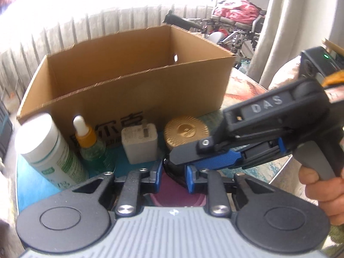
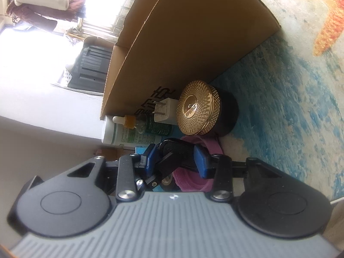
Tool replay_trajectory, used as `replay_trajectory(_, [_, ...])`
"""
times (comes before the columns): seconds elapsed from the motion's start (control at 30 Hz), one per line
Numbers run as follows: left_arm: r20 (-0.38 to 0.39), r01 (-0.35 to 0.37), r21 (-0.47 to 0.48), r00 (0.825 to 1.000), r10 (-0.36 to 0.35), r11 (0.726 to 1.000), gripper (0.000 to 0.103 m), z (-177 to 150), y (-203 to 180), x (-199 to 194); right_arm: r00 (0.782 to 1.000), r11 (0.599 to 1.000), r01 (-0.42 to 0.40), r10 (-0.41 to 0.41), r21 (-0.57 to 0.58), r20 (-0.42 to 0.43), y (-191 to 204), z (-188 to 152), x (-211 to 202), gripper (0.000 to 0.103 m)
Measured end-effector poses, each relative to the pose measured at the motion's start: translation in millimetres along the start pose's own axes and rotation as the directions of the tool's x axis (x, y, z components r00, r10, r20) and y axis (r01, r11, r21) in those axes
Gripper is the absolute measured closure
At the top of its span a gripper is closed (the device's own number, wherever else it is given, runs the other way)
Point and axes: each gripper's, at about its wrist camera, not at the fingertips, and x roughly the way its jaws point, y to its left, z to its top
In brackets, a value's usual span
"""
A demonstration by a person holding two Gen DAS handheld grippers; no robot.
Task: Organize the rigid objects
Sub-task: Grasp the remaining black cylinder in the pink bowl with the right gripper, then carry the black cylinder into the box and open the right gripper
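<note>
Left wrist view is showing the left gripper (image 1: pixel 174 172) pointing down in front of the cardboard box (image 1: pixel 133 99), on the near side of its front wall. Its jaws are standing nearly closed around a pink dish-like item (image 1: pixel 172 193) and a dark glossy part (image 1: pixel 172 168); whether the pads are pressing on either cannot be told. The right gripper (image 1: pixel 189 161) is reaching in from the right of the box front, with its fingertips crowding the same spot. In the right wrist view its jaws are standing partly open, with a black part between the pads; a firm hold cannot be confirmed.

The box is standing open and looks empty, so the pink item is probably still waiting to go in.

Hazards:
- The two grippers are working almost in contact; one is likely to be clamping the other's finger instead of the item.
- The gold-lidded jar (image 1: pixel 186 133) and the white charger (image 1: pixel 140 144) are standing against the box front, just beyond the fingertips; a forward push is liable to knock them.
- The dropper bottle (image 1: pixel 90 144) and the white bottle (image 1: pixel 47 148), upright at the box's left front, are at risk of toppling during a sideways swing
</note>
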Motion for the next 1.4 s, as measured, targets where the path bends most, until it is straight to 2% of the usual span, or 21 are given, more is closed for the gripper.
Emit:
replay_trajectory(0.23, [0.016, -0.03, 0.1, 0.999, 0.029, 0.995, 0.081, -0.1, -25.2, -3.4, 0.999, 0.997, -0.039, 0.038, 0.06, 0.015, -12.6, -3.2, -8.9, 0.065])
replay_trajectory(0.53, [-0.02, -0.027, 0.085, 0.999, 0.029, 0.996, 0.083, -3.8, -30.3, 6.8, 0.999, 0.998, -0.034, 0.032, 0.055, 0.029, -16.2, -2.6, -13.0, 0.061])
replay_trajectory(1.0, [0.01, -0.032, 0.069, 0.999, 0.031, 0.997, 0.086, -1.7, -28.4, -1.9, 0.999, 1.0, -0.026, 0.026, 0.005, 0.035, -2.4, -9.2, -12.6, 0.062])
replay_trajectory(1.23, [0.098, -0.062, 0.083, 0.994, 0.054, 0.995, 0.086, 8.9, -27.4, -37.9, 0.995, 0.995, -0.058, 0.064, -0.086, 0.072, 40.2, -10.9, -30.4, 0.062])
replay_trajectory(1.4, [0.175, -0.11, 0.064, 0.98, 0.097, 0.992, 0.086, 41.1, -13.0, -70.5, 0.991, 0.969, -0.081, 0.104, -0.235, 0.085, 98.7, 13.8, -37.0, 0.061])
